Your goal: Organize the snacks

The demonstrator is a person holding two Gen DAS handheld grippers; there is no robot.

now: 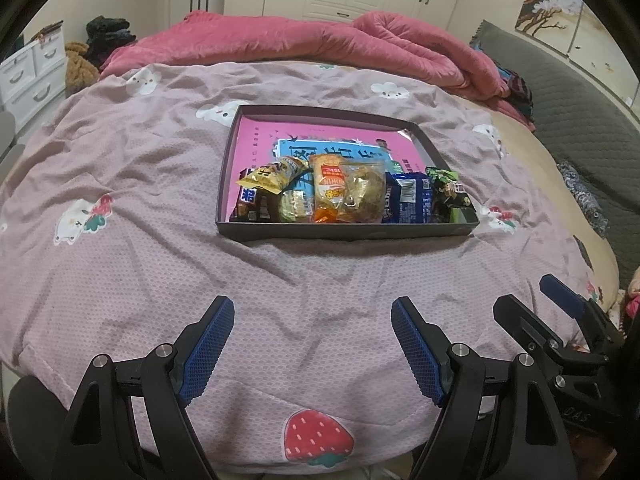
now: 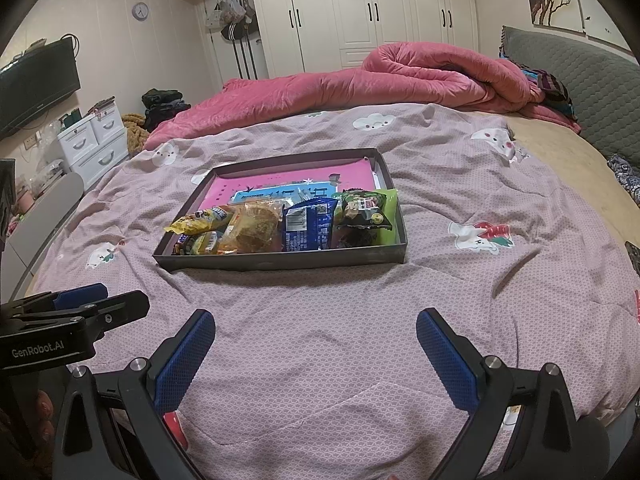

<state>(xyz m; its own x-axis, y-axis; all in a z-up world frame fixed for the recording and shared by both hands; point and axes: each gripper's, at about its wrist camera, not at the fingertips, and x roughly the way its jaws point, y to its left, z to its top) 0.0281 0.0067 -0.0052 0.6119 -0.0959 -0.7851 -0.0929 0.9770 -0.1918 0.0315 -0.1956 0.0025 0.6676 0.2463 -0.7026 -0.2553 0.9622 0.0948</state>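
**Snacks lined up in a shallow box on the bed**

Left wrist view: snack packets sit crowded along the near wall of a dark, shallow box [image 1: 344,236] with a pink printed bottom, which rests on a mauve quilt [image 1: 120,280] patterned with clouds and strawberries. From left to right I see a yellow packet [image 1: 272,178] leaning over a brown one, an orange packet [image 1: 329,192], a clear bag of pastry [image 1: 362,192], a blue packet [image 1: 408,200] and a green packet [image 1: 448,188] in the right corner. The far half of the box holds no snacks. The left gripper [image 1: 312,316] hangs over the bare quilt, well short of the box, its blue-padded fingers [image 1: 208,352] spread wide apart with nothing between them. Part of the right gripper [image 1: 532,306] shows at the right edge. A rumpled pink blanket [image 1: 320,40] lies across the far side of the bed.

Right wrist view: the same box [image 2: 280,260] lies ahead and slightly left, with the green packet [image 2: 366,210] against its right wall, the blue packet [image 2: 308,224] beside it, then the pastry bag [image 2: 256,224] and the yellow packet [image 2: 200,220] at the left end. The right gripper [image 2: 316,320] also hangs over the quilt [image 2: 480,300], near side of the box, fingers [image 2: 448,360] wide apart and empty. The left gripper [image 2: 100,300] pokes in at the left edge. White wardrobes [image 2: 380,8] stand behind the bed.
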